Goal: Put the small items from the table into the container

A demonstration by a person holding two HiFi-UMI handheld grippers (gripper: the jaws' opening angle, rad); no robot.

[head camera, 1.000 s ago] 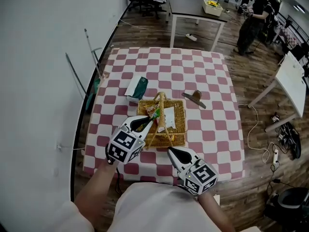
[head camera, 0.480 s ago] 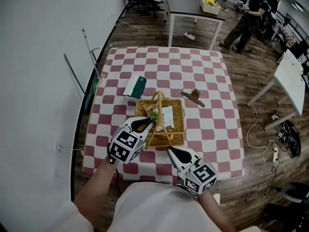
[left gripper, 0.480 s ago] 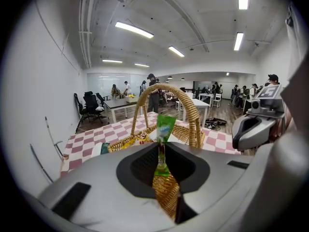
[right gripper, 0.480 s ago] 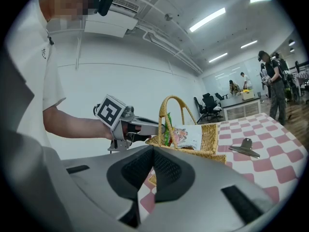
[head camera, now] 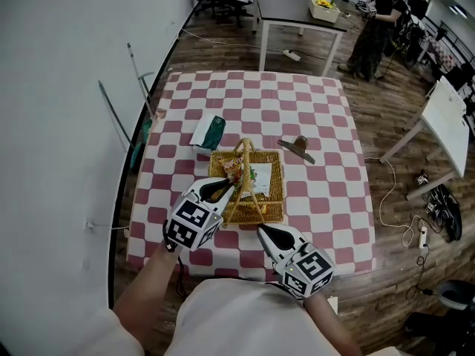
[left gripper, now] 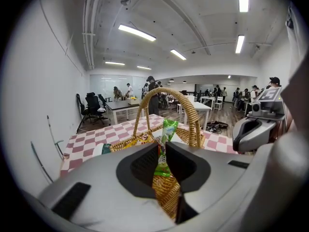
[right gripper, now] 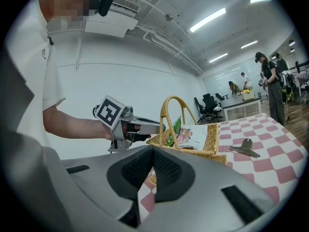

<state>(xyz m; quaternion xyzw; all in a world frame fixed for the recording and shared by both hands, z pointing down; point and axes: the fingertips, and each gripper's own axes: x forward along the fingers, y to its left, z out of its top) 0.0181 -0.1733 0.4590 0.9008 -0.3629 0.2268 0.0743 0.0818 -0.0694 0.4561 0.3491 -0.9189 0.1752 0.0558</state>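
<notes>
There are two hand-held grippers, one wicker basket (head camera: 280, 191), and on the checked desk (head camera: 326, 199) two loose things: one metal clip (head camera: 297, 148) just upper right of the basket and one dark green pouch (head camera: 211, 133) just upper left of it. Inside the basket I count two packets, a white printed one (head camera: 258, 176) and a yellow-orange one (head camera: 230, 169).

My left hand-held gripper (head camera: 224, 188) reaches in from the lower left over the basket's near left edge. Its jaws are opening, and a green snack packet (left gripper: 167, 132) stands upright between the pads, touching both, right in front of the arched handle. My right hand-held gripper (right gripper: 152, 151) sits at the lower centre of the head view, just below the basket's near edge, clenched with nothing in it. The clip lies well to its upper right.
</notes>
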